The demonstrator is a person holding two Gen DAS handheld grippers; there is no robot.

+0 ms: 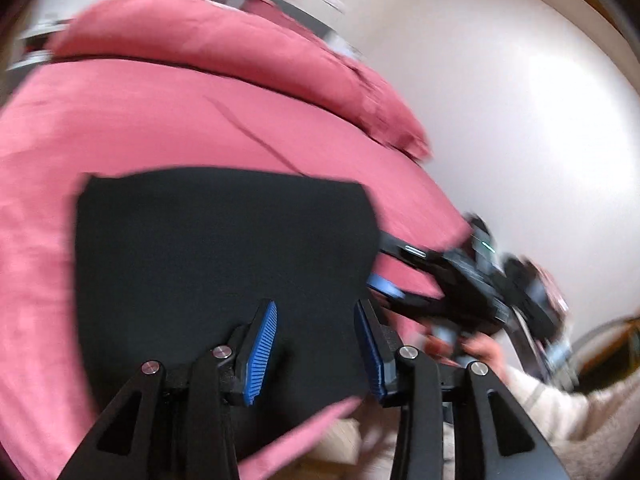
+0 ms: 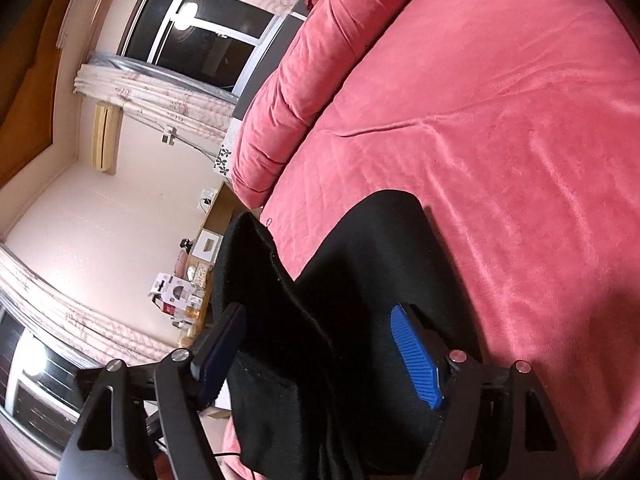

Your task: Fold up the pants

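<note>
1. One pair of black pants [image 1: 224, 256], lying folded on the bed [image 1: 48, 184].
2. One bed, covered in a pink blanket.
3. One pink bolster-like pillow [image 2: 296, 80] at the far edge of the bed.
4. Two tongs: the left tongs [image 1: 316, 344] above the near edge of the pants, the right tongs [image 2: 320, 356] around a raised fold of them.
5. Four blue ribbed pads, two on each of the tongs.
6. Two windows [image 2: 200, 28] on the walls beyond the bed, each flanked by curtains.
7. One air conditioner [image 2: 105, 136] on the wall beside the far window.
</note>
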